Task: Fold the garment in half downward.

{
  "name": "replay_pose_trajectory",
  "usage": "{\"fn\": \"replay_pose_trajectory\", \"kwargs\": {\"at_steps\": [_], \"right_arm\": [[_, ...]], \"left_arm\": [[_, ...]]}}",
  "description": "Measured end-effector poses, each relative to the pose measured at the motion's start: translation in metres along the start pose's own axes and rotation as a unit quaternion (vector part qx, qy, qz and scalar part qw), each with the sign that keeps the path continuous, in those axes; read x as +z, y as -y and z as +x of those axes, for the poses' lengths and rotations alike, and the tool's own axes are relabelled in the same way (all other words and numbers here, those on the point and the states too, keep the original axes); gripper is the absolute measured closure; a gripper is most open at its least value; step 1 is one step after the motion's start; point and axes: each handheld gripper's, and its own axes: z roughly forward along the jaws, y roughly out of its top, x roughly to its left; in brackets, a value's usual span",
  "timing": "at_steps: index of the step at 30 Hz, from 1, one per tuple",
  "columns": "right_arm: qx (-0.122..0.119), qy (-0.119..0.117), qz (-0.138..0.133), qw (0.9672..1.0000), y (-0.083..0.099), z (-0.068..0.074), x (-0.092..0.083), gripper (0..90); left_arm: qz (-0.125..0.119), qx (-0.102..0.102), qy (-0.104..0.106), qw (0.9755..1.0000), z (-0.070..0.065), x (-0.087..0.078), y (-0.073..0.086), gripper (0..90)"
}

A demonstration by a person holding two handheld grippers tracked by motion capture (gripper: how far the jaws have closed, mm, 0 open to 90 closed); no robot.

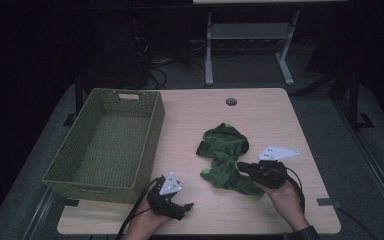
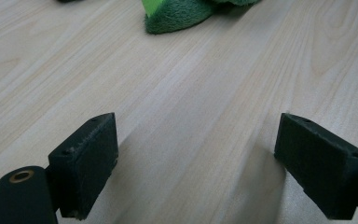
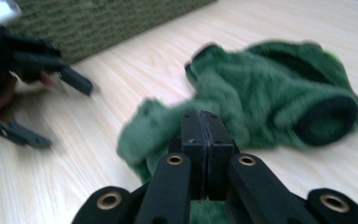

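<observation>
A crumpled green fleece garment [image 1: 225,155] lies on the wooden table [image 1: 260,110], right of centre. My right gripper [image 1: 241,166] comes in from the right, with its tip resting on the garment's near part. In the right gripper view its jaws [image 3: 208,133] stand shut, pad against pad, and no cloth shows between them; the garment [image 3: 270,107] lies just beyond and under them. My left gripper [image 1: 184,207] lies low near the front edge, open. In the left gripper view its pads [image 2: 86,163] stand wide apart over bare wood, with the garment's edge [image 2: 177,18] farther off.
A deep green woven basket [image 1: 150,130] with nothing in it stands on the table's left half, next to my left hand. A round cable hole [image 1: 231,101] sits near the far edge. Past the table stand a metal frame [image 1: 250,35] and cables on the floor.
</observation>
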Motion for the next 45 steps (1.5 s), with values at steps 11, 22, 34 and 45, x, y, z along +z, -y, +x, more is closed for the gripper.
{"fn": "replay_pose_trajectory", "kwargs": {"at_steps": [11, 22, 34, 45], "right_arm": [[0.0, 0.006, 0.094, 0.9956, 0.012, -0.01, 0.047, 89.4], [0.003, 0.01, 0.102, 0.9948, 0.013, -0.012, 0.045, 81.0], [0.003, 0.026, 0.079, 0.9965, 0.022, -0.017, 0.002, 61.7], [0.02, 0.044, 0.073, 0.9961, 0.046, -0.027, -0.035, 49.9]], "left_arm": [[0.002, 0.001, 0.001, 1.0, 0.0, 0.0, 0.0, 12.6], [0.003, 0.0, 0.001, 1.0, 0.0, 0.0, 0.0, 12.6], [0.002, 0.0, 0.001, 1.0, 0.0, 0.0, 0.0, 12.6], [0.001, 0.001, 0.002, 1.0, 0.0, 0.0, 0.0, 12.6]]}}
